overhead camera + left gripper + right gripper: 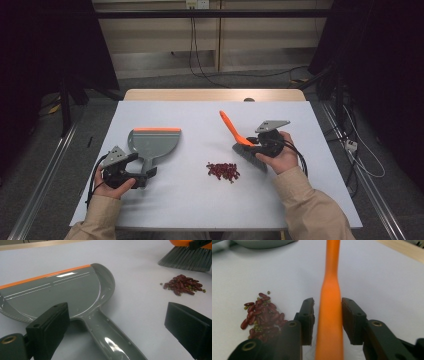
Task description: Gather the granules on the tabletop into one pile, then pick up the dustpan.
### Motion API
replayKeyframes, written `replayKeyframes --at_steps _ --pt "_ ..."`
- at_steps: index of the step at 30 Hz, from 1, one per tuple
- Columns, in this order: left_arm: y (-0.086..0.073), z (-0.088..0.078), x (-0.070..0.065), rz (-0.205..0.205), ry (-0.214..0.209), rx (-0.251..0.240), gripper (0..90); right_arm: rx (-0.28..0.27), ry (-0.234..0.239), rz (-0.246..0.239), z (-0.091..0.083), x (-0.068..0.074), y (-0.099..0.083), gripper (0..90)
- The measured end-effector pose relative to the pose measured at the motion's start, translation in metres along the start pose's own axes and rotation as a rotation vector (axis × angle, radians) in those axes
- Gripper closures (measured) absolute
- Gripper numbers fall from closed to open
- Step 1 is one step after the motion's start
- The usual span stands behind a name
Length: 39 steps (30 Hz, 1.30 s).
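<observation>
Lower left, our left hand-held gripper [142, 176] stands wide astride the dustpan [152, 142] handle, not yet gripping. At centre lies the bean pile [223, 170]. Right of it, our right hand-held gripper [253, 146] straddles the brush [239, 137] handle, small gaps showing. Next, we judge: clamp both, then sweep.

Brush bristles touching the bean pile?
Apart. Left gripper view shows bare table between the brush bristles and the bean pile; the high view agrees.
</observation>
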<state>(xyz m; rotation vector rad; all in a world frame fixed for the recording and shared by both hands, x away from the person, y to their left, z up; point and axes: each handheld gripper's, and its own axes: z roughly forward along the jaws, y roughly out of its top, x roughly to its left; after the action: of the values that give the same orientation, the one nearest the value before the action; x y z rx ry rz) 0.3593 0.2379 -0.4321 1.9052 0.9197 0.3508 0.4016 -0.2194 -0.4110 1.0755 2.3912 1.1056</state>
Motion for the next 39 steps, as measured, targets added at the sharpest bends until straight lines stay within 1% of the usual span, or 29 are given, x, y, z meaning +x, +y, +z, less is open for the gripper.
replayKeyframes --at_steps 3,4,5,6,7,8,10,11,12,14,16,17,21,23,26,28,29,31,34,36,37,38,39 --pt "-0.001 0.000 0.001 -0.007 0.005 0.007 5.9 0.053 -0.004 0.026 0.002 0.003 0.006 63.9" --pt "-0.001 -0.001 0.002 -0.008 0.007 0.014 5.9 0.075 -0.017 0.037 0.002 0.004 0.007 65.7" --pt "-0.002 -0.001 0.002 -0.015 0.013 0.019 5.9 0.079 -0.040 0.037 0.001 0.005 0.009 66.4" --pt "-0.002 0.000 0.003 -0.018 0.017 0.025 6.0 0.089 -0.062 0.056 -0.001 0.006 0.010 66.7" --pt "-0.002 -0.001 0.003 -0.022 0.016 0.029 6.0 0.099 -0.074 0.058 -0.001 0.007 0.011 69.0" --pt "-0.003 -0.001 0.003 -0.023 0.019 0.031 6.0 0.113 -0.085 0.061 -0.001 0.009 0.011 69.1" --pt "-0.003 0.000 0.003 -0.029 0.025 0.036 6.0 0.130 -0.087 0.069 0.000 0.009 0.010 69.9" --pt "-0.003 0.000 0.003 -0.024 0.029 0.046 6.0 0.132 -0.078 0.077 0.001 0.009 0.009 69.8" --pt "-0.003 0.000 0.002 -0.026 0.033 0.045 6.0 0.138 -0.075 0.087 0.002 0.009 0.007 69.8" --pt "-0.004 0.000 0.002 -0.031 0.035 0.049 6.0 0.126 -0.076 0.091 0.002 0.009 0.005 70.5" --pt "-0.004 0.000 0.003 -0.034 0.044 0.056 6.0 0.118 -0.077 0.119 0.001 0.009 0.004 70.8" --pt "-0.004 0.001 0.004 -0.037 0.051 0.057 6.0 0.114 -0.075 0.115 0.001 0.009 0.003 70.8" --pt "-0.007 0.001 0.005 -0.040 0.067 0.080 6.0 0.088 -0.057 0.152 -0.001 0.005 0.002 70.9" --pt "-0.008 0.000 0.007 -0.051 0.080 0.088 6.1 0.073 -0.048 0.158 -0.002 0.004 0.002 70.9" --pt "-0.008 -0.001 0.010 -0.080 0.102 0.094 6.6 0.049 -0.029 0.179 -0.005 0.003 0.002 70.9" --pt "-0.009 0.000 0.011 -0.093 0.116 0.109 6.9 0.035 -0.030 0.194 -0.008 0.002 0.002 70.9" --pt "-0.009 0.000 0.012 -0.099 0.116 0.117 7.0 0.022 -0.031 0.194 -0.010 0.000 0.001 70.9" --pt "-0.008 0.001 0.011 -0.113 0.125 0.114 7.1 0.009 -0.030 0.207 -0.013 0.000 0.000 70.9" --pt "-0.006 0.003 0.009 -0.123 0.145 0.122 8.2 -0.003 -0.037 0.224 -0.017 -0.001 -0.004 70.9" --pt "-0.004 0.005 0.009 -0.125 0.155 0.135 8.5 -0.015 -0.046 0.224 -0.019 -0.001 -0.004 70.9" --pt "-0.003 0.007 0.009 -0.127 0.163 0.142 9.0 -0.020 -0.054 0.216 -0.020 -0.001 -0.004 70.9" --pt "-0.002 0.008 0.008 -0.132 0.171 0.137 9.2 -0.024 -0.063 0.216 -0.021 0.000 -0.004 70.9" --pt "-0.002 0.009 0.008 -0.130 0.179 0.151 9.3 -0.030 -0.066 0.216 -0.022 0.000 -0.004 70.9"
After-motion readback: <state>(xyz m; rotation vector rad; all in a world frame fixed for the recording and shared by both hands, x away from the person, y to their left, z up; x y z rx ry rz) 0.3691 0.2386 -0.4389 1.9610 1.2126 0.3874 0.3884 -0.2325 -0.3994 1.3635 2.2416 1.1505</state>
